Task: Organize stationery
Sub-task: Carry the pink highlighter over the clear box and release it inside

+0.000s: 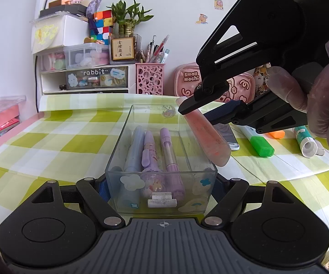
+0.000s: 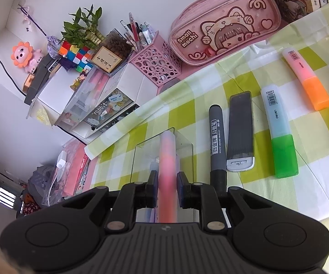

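Right hand-held gripper (image 2: 167,186) clamps pink highlighter (image 1: 206,134) near mid-barrel, tilted over clear pen box (image 1: 141,118) w/ three purple pens; left hand-held gripper (image 1: 162,190) braces box end walls. Highlighter: light, stiff, smooth plastic, prob. slippery, so grip mid-barrel.

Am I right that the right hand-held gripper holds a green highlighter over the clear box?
Not quite. The right hand-held gripper holds a pink highlighter over the clear box; the left wrist view shows it. The green highlighter lies on the tablecloth.
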Demonstrator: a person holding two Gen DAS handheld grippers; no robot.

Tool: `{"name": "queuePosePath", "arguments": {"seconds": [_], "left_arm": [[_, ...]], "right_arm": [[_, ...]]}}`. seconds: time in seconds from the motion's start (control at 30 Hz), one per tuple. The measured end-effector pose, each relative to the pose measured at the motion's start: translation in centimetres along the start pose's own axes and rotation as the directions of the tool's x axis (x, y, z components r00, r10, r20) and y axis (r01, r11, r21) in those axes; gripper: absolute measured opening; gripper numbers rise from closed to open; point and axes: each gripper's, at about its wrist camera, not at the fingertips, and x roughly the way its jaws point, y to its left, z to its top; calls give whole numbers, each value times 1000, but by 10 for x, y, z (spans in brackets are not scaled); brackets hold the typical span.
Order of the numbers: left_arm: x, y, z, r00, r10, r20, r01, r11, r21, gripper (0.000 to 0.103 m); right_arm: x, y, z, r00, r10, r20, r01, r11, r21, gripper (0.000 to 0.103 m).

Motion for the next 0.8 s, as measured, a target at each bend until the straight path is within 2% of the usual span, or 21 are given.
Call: {"name": "queuePosePath", "arguments": {"seconds": [0.27, 0.33, 0.8], "left_arm": [[0, 0, 0, 1000, 0, 0, 0, 1000, 0, 78], [0, 0, 0, 1000, 0, 0, 0, 1000, 0, 78], [0, 0, 0, 1000, -1, 0, 1, 1000, -1, 78]], "right_arm": [[1, -2, 0, 1000, -7, -11, 7, 1000, 12, 32], [2, -2, 0, 1000, -6, -16, 7, 1000, 13, 35], [-5, 6, 2, 1000, 18, 5, -18, 1000, 21, 36]]}}
